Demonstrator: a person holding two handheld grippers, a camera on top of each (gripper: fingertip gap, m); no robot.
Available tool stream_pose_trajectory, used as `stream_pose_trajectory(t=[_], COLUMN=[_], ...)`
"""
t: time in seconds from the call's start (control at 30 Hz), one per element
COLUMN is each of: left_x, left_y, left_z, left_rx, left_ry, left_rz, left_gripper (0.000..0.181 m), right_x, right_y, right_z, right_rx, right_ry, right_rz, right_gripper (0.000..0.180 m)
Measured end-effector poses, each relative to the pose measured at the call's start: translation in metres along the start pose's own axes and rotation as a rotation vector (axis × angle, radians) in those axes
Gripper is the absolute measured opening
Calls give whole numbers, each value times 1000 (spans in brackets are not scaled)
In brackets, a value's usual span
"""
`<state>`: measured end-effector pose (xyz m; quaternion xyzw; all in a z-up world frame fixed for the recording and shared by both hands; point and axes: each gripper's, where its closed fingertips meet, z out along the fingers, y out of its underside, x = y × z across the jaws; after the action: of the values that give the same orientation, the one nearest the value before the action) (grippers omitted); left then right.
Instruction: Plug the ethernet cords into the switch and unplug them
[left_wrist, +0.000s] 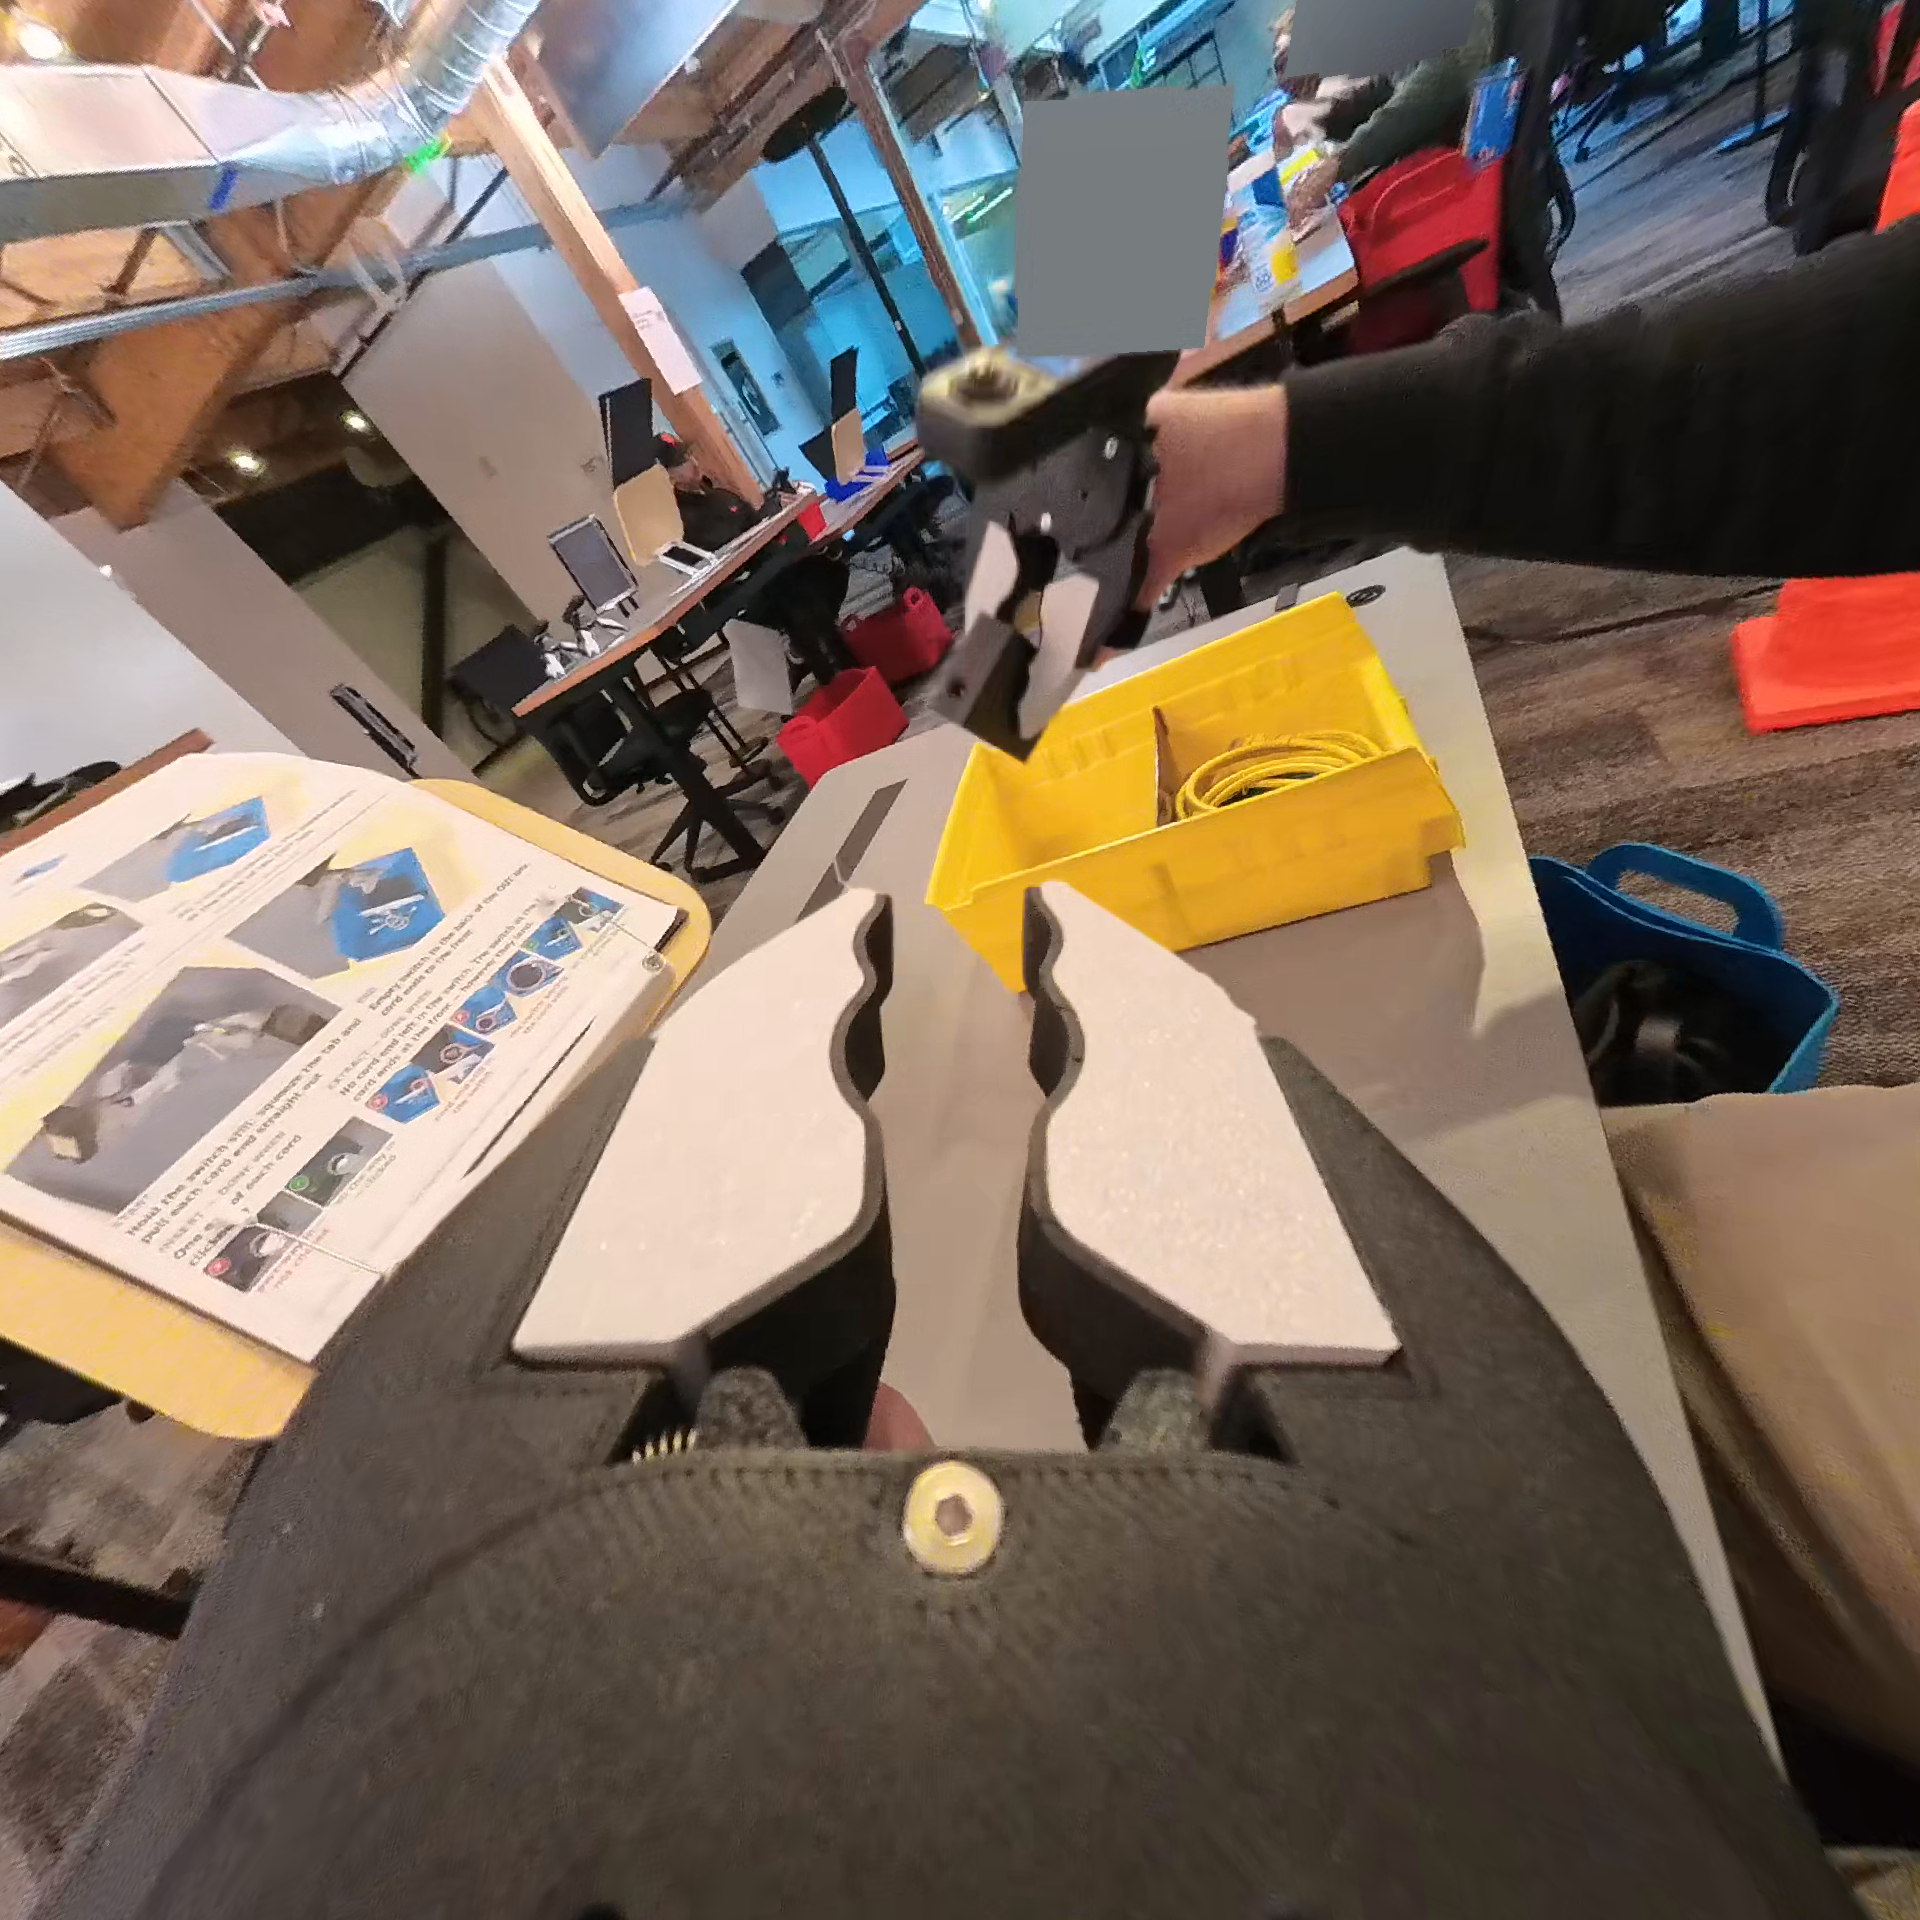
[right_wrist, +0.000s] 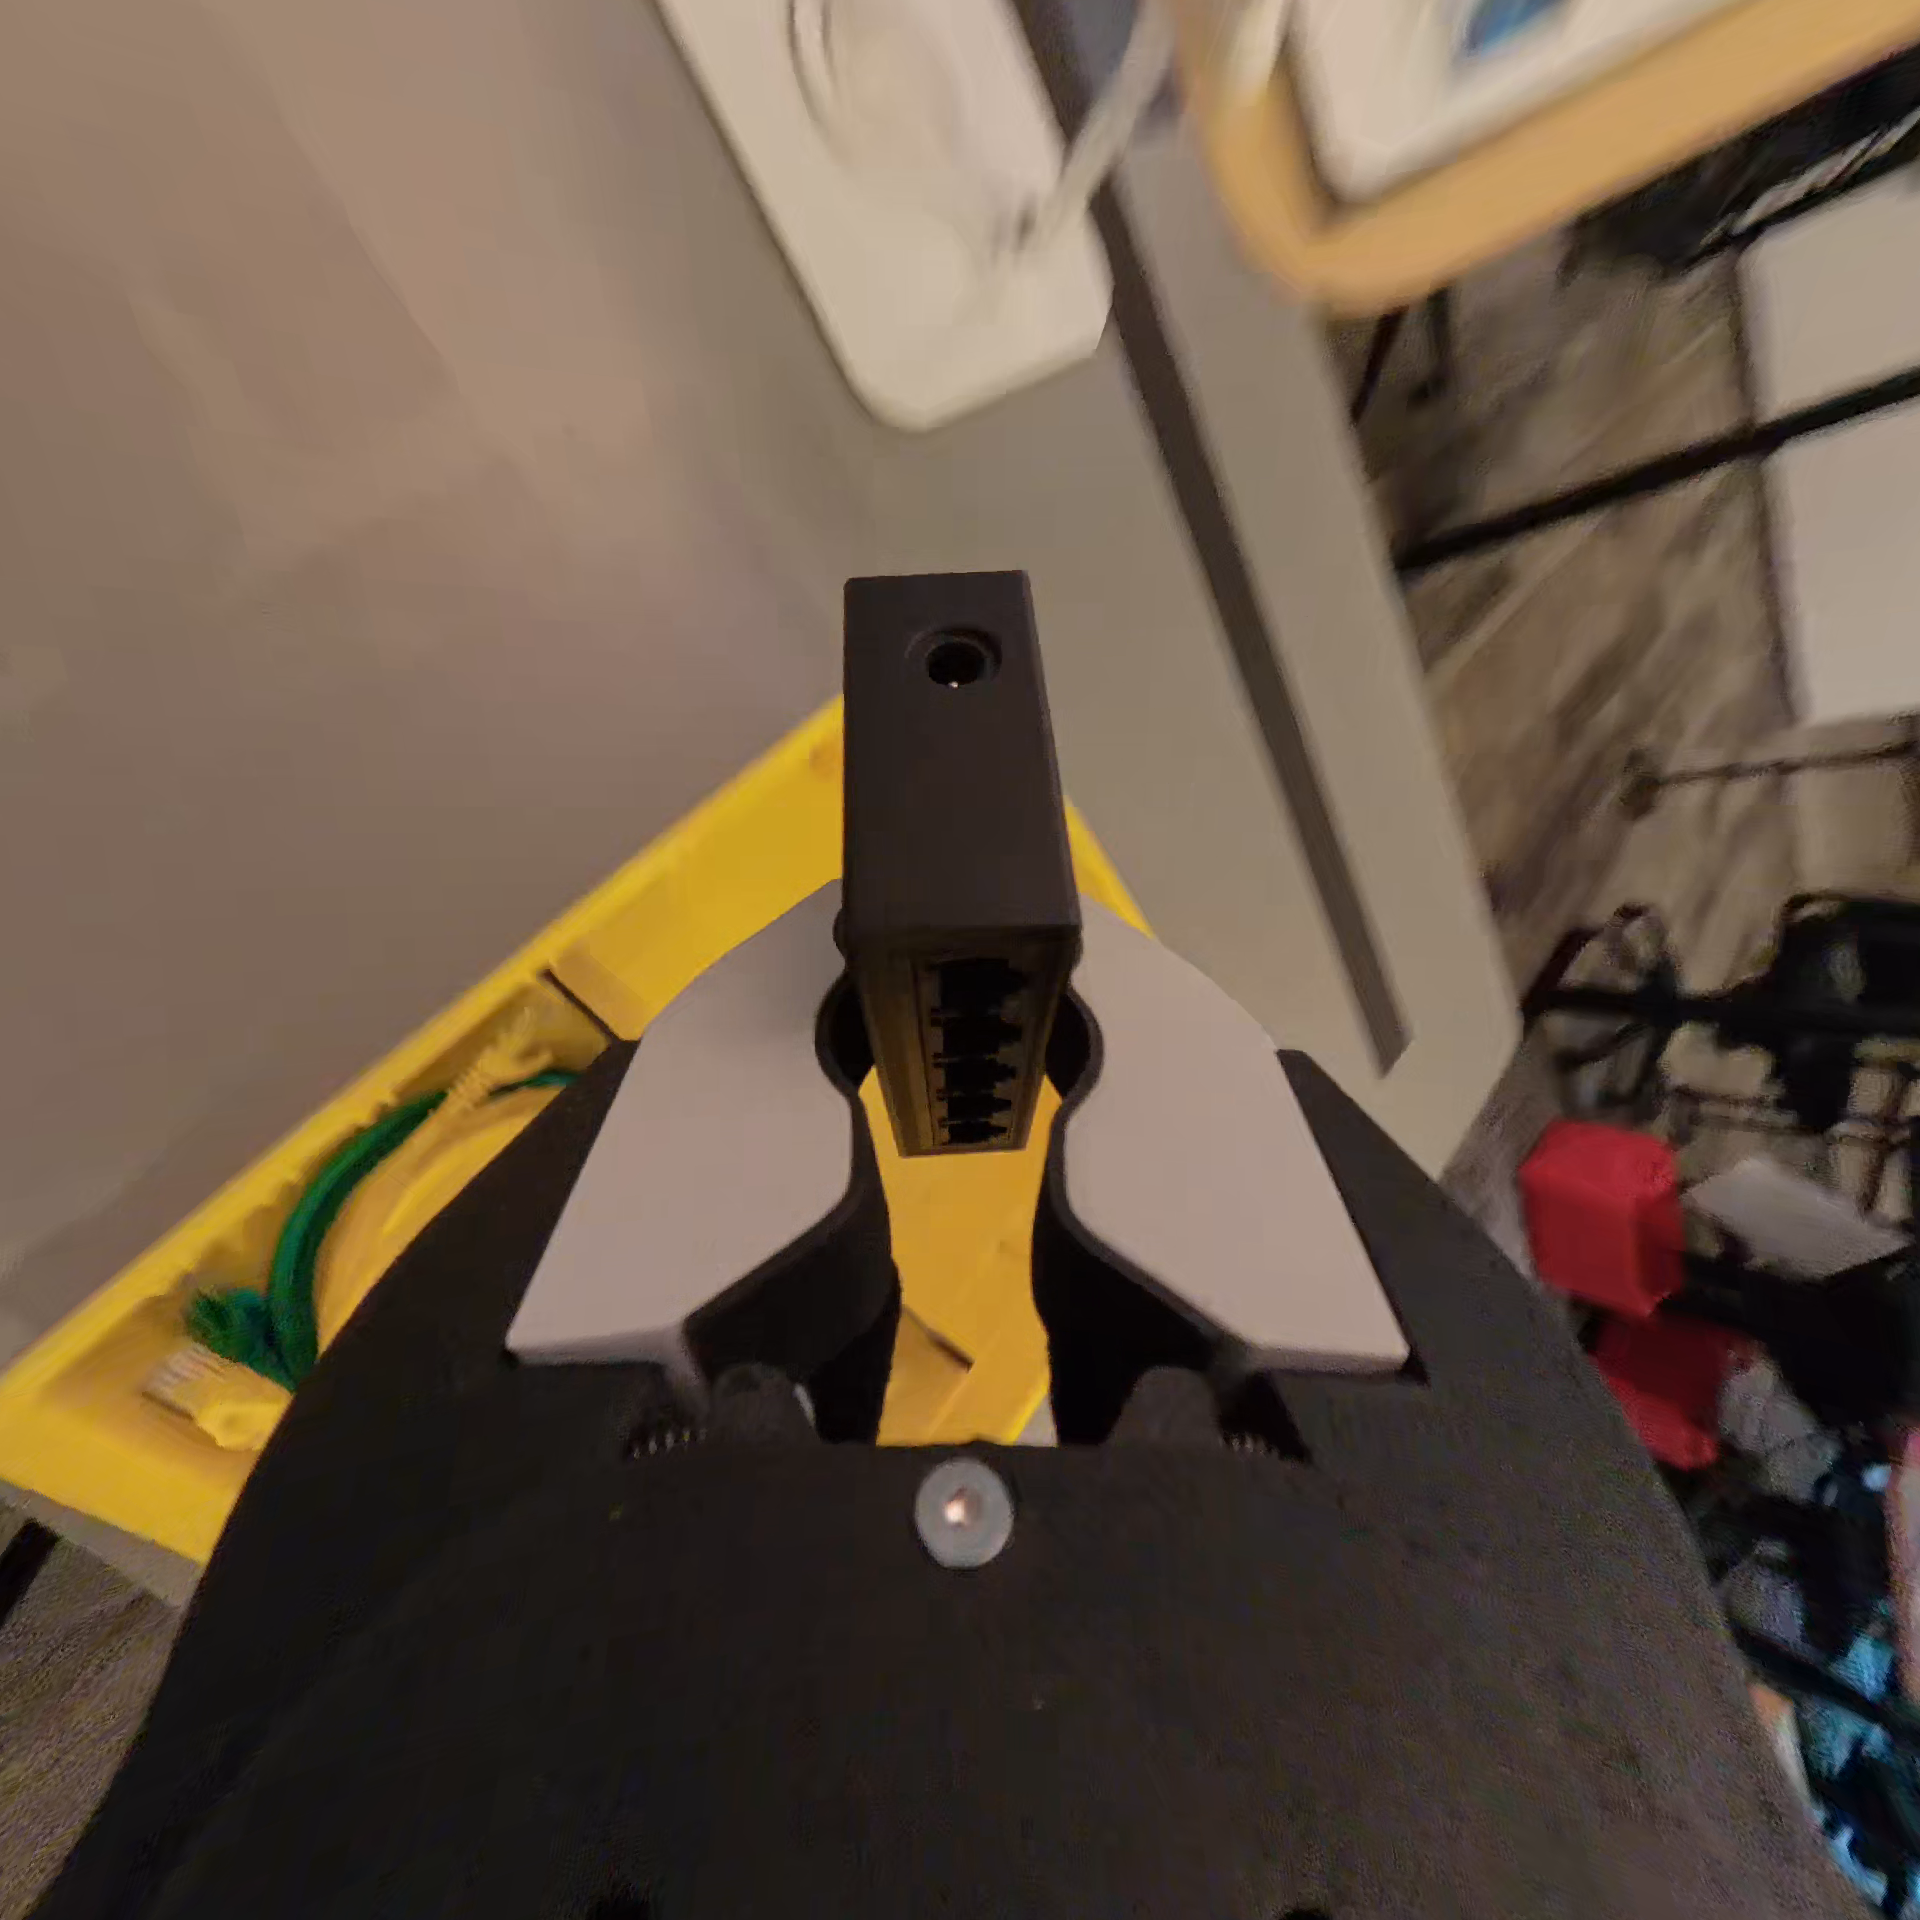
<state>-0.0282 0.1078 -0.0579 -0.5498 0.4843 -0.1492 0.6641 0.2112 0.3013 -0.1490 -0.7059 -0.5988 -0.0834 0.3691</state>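
Note:
My right gripper (right_wrist: 961, 935) is shut on a black ethernet switch (right_wrist: 951, 790), held in the air above a yellow bin (right_wrist: 94, 1392). The switch's row of ports (right_wrist: 971, 1049) faces the camera. A coiled green cord (right_wrist: 307, 1236) and a yellow cord (right_wrist: 499, 1070) lie in the bin. In the left wrist view, the right gripper (left_wrist: 1013, 675) holds the switch (left_wrist: 971, 681) over the bin (left_wrist: 1101, 883), where yellow cords (left_wrist: 1273, 769) lie coiled. My left gripper (left_wrist: 958, 914) is open and empty, above the grey table (left_wrist: 1351, 1029), just in front of the bin.
A printed instruction sheet on a yellow-edged board (left_wrist: 312, 997) lies to the left. A blue basket (left_wrist: 1694, 987) stands on the floor to the right of the table, with an orange object (left_wrist: 1829, 655) beyond it. A white flat item (right_wrist: 935, 229) lies on the table.

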Motion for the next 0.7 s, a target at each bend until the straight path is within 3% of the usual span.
stream_pose_trajectory(t=[0.17, 0.4, 0.63, 0.7], left_x=[-1, -2, -18, -24], left_y=[8, 23, 34, 37], left_z=[-1, 1, -5, -9], left_rx=[-41, -92, -130, -145], left_ry=[5, 14, -30, -50], left_rz=[28, 43, 31, 23], left_gripper=[23, 24, 26, 28], right_x=[3, -9, -40, -32], right_y=[75, 121, 117, 110], right_z=[70, 133, 139, 131], right_rx=[-259, -476, -442, -392], right_ry=[-45, -65, -236, -197], right_rz=[17, -58, 33, 42], right_gripper=[29, 30, 52, 47])
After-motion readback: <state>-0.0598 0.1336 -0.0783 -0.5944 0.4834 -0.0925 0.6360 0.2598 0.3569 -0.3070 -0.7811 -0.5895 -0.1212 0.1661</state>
